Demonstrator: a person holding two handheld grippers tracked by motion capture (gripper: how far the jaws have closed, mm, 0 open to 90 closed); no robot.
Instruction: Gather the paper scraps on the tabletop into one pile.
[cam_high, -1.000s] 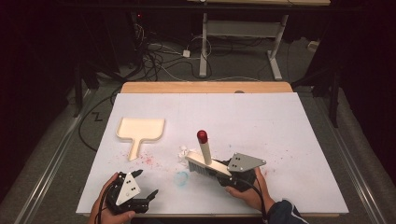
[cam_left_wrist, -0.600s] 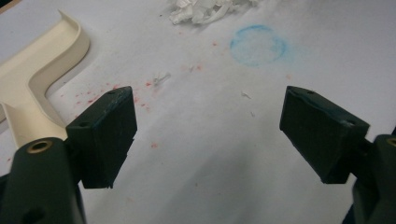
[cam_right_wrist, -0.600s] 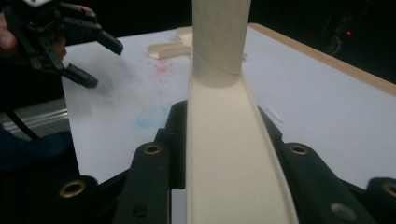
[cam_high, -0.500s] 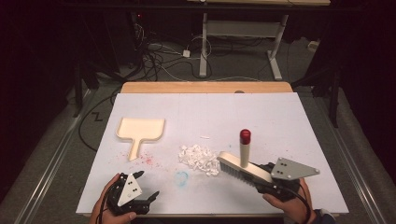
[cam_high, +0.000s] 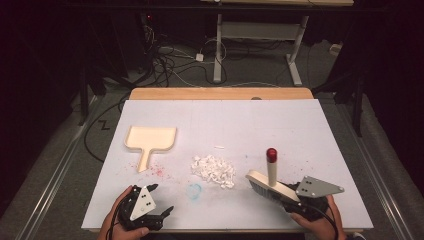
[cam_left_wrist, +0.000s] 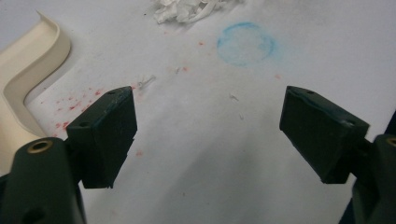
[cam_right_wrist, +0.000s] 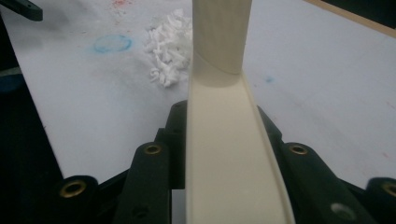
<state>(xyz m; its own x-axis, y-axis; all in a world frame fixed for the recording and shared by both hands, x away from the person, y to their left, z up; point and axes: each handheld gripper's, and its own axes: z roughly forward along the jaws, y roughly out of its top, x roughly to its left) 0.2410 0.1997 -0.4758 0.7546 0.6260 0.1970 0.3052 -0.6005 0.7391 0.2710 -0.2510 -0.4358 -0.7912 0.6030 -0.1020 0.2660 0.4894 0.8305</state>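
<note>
A cream hand brush (cam_high: 265, 182) with an upright, red-tipped handle (cam_high: 271, 156) sits low over the table at the front right. My right gripper (cam_high: 281, 196) is shut on the brush's rear end. In the right gripper view the brush body (cam_right_wrist: 224, 154) fills the gap between the black jaws. A pile of white paper scraps (cam_high: 214, 170) (cam_right_wrist: 168, 46) lies to the brush's left, apart from it. A cream dustpan (cam_high: 150, 140) (cam_left_wrist: 28, 79) lies flat at the left. My left gripper (cam_high: 162, 199) (cam_left_wrist: 210, 121) rests open at the front left with nothing between its fingers.
A blue ring (cam_high: 194, 190) (cam_left_wrist: 246, 43) is drawn on the white sheet (cam_high: 250, 125) near the pile. Red specks (cam_high: 159, 171) dot the sheet beside the dustpan's handle. The wooden table edge (cam_high: 220, 93) runs along the back, with cables and a desk frame on the floor beyond.
My right gripper has carried the brush to the right, off the pile of scraps, which now lies in plain view. The left gripper has stayed put.
</note>
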